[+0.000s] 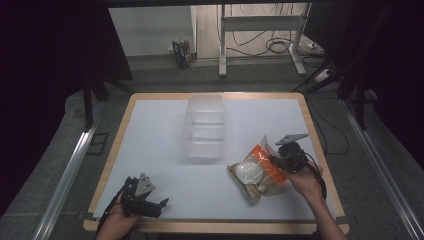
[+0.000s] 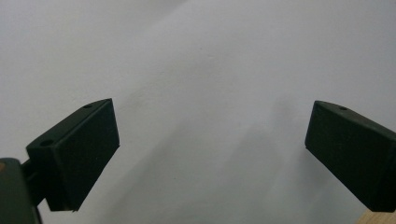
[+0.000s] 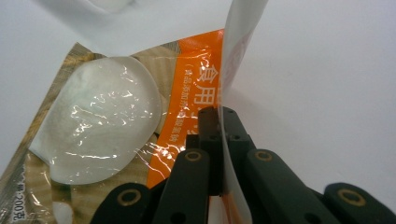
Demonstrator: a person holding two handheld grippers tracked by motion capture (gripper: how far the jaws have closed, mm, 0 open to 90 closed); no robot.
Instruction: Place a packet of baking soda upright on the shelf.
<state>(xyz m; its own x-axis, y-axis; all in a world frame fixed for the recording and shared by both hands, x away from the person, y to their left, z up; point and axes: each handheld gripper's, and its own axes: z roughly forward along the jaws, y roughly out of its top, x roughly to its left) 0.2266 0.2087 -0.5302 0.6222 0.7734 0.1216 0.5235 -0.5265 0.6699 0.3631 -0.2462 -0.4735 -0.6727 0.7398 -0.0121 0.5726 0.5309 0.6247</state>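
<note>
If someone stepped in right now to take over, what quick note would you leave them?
Right tool: shut on the edge of the food packet, which lies at the table's right side.
Left tool: open, holding nothing, low over the white table near its front left.
Clear plastic container: centre back, nothing visible inside.
Done: packet gripped.
Left, probably: carry the packet into the container.

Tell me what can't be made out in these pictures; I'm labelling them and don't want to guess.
- Clear plastic container: the high view blurs it, so whether it holds anything is unreadable.
- Food bag: in the right gripper view the right gripper covers its pinched edge, and the frame edges cut off the rest.
- Bag print: too small in the high view to read.
- Left gripper: the left gripper view has just the white table cover between its open jaws.
</note>
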